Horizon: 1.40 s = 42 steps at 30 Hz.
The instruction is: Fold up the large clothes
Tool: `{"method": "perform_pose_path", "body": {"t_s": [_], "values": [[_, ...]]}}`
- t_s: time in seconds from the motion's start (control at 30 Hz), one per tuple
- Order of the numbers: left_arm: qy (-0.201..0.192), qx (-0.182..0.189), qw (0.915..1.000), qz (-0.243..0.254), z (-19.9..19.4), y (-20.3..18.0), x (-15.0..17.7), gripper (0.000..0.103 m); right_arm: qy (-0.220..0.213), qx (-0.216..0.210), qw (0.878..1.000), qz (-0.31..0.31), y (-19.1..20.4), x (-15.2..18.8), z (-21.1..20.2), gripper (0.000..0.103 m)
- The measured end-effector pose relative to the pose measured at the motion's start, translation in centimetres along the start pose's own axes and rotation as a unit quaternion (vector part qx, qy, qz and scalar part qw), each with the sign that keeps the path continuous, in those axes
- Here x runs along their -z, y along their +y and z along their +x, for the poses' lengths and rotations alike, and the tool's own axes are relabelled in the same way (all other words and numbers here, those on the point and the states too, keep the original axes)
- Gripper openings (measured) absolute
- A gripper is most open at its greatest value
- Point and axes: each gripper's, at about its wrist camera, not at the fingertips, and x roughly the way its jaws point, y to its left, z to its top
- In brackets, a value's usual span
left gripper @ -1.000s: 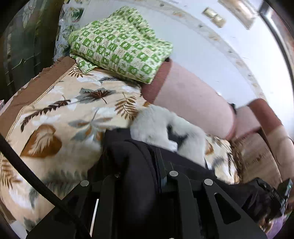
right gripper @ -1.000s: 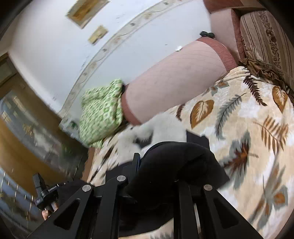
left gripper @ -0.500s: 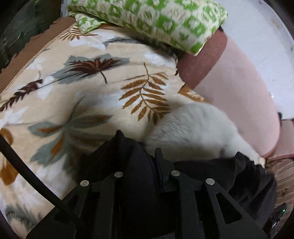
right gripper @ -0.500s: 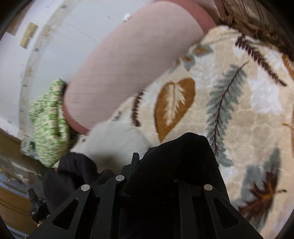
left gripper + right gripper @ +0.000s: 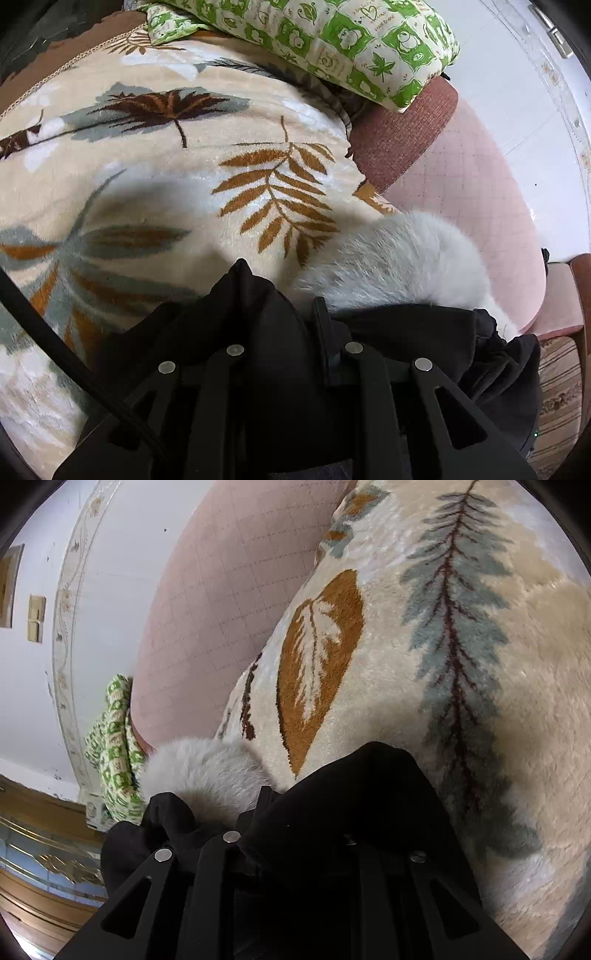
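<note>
A black garment with a white fur trim hangs between my two grippers, just above the leaf-patterned blanket. My left gripper is shut on a bunched fold of the black cloth, which hides its fingertips. In the right wrist view the right gripper is shut on another fold of the same black garment, with the fur trim to its left. The blanket lies close below.
A green and white patterned pillow lies at the blanket's far end, also in the right wrist view. A pink padded bolster runs along the white wall. A striped cushion sits at the right.
Both grippers have moved down and forward with the black garment, closer to the blanket. The fur trim has come down onto the blanket by the pink bolster.
</note>
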Motion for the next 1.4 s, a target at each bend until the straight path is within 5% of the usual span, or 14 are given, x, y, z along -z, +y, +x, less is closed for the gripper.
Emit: {"method": "perform_pose_path", "body": {"t_s": [0.1, 0.13, 0.2, 0.27, 0.3, 0.33, 0.43, 0.57, 0.7, 0.77, 1.0, 1.1, 1.3, 1.4], "values": [[0.063, -0.018, 0.9974, 0.031, -1.2, -1.3, -1.3, 0.026, 0.024, 0.045, 0.999, 0.006, 1.3, -0.5, -0.3, 0.021], [0.056, -0.006, 0.9981, 0.026, -2.9, -1.4, -1.6, 0.029, 0.023, 0.071, 0.997, -0.010, 2.6, -0.7, -1.0, 0.023], [0.033, 0.026, 0.9990, 0.015, -6.3, -1.4, -1.7, 0.059, -0.004, 0.091, 0.994, -0.052, 5.4, -0.6, -2.8, 0.049], [-0.012, 0.031, 0.9994, -0.003, -10.8, -0.8, -1.4, 0.079, -0.039, 0.097, 0.989, -0.107, 9.0, 0.0, -5.5, 0.074], [-0.040, 0.021, 0.9989, -0.012, -13.2, -0.3, -0.9, 0.081, -0.053, 0.104, 0.985, -0.126, 10.4, 0.4, -6.7, 0.087], [-0.056, 0.016, 0.9982, -0.014, -14.8, 0.0, -0.3, 0.082, -0.069, 0.110, 0.981, -0.142, 11.4, 0.8, -7.7, 0.090], [-0.070, -0.008, 0.9975, 0.006, -18.3, 1.0, 2.2, 0.082, -0.109, 0.143, 0.964, -0.198, 14.6, 2.6, -10.8, 0.090], [-0.085, -0.046, 0.9954, 0.003, -20.0, 3.3, 7.1, 0.082, -0.107, 0.144, 0.958, -0.225, 16.5, 5.2, -13.3, 0.089], [-0.078, -0.049, 0.9957, 0.008, -18.6, 4.5, 10.8, 0.082, -0.059, 0.134, 0.955, -0.257, 18.5, 8.3, -11.1, 0.046], [-0.070, -0.037, 0.9968, 0.014, -18.0, 4.9, 11.8, 0.082, -0.031, 0.131, 0.953, -0.272, 19.0, 9.6, -8.9, 0.041], [-0.125, -0.068, 0.9872, 0.071, -19.1, 4.8, 11.3, 0.082, 0.006, 0.213, 0.937, -0.278, 17.5, 10.3, 4.1, 0.046], [-0.139, -0.089, 0.9845, 0.059, -19.2, 5.9, 10.3, 0.082, 0.009, 0.268, 0.912, -0.311, 16.8, 10.6, 8.5, 0.056], [-0.107, -0.086, 0.9905, 0.006, -18.5, 8.6, 9.3, 0.082, -0.014, 0.320, 0.875, -0.363, 18.2, 11.6, 8.7, 0.060], [-0.115, -0.086, 0.9896, 0.008, -19.4, 8.8, 9.3, 0.082, -0.065, 0.316, 0.863, -0.389, 21.3, 13.1, 5.6, 0.060]]}}
